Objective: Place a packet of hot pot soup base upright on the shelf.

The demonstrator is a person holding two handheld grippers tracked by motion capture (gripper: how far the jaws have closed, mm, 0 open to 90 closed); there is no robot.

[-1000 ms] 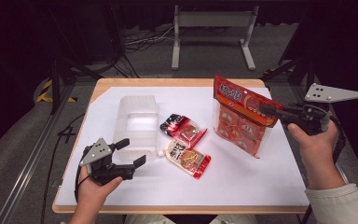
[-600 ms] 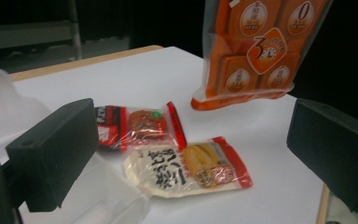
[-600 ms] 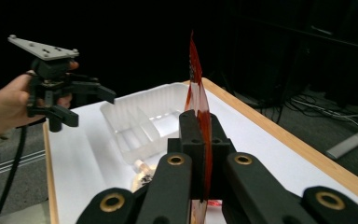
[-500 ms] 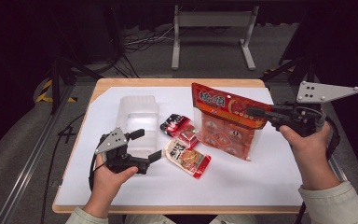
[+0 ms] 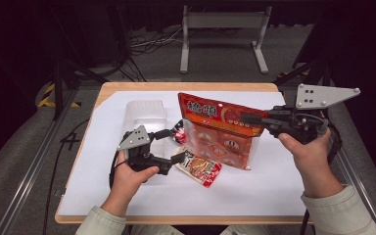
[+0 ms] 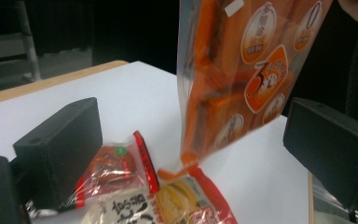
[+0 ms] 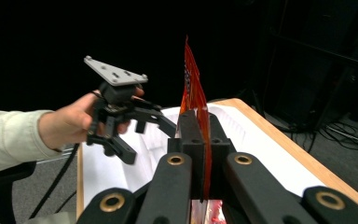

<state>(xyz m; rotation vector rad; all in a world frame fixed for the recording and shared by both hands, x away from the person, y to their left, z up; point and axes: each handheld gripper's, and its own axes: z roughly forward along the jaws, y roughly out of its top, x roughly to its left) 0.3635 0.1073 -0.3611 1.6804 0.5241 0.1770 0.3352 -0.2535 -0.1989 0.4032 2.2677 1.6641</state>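
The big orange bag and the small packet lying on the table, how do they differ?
The big orange bag hangs upright in the air, pinched at its top edge by the right hand-held gripper; the small packet lies flat on the white table, untouched. The bag is far larger than the packet. Both are glossy printed food wrappers with red edging.

Bright table, dark surroundings, soft close-up blur.

Pale green sleeves (image 5: pixel 345 215), black two-jaw left tool (image 5: pixel 172 146) and right tool (image 5: pixel 247 118), grey three-cornered plates, brass-ringed pivots, trailing black cables
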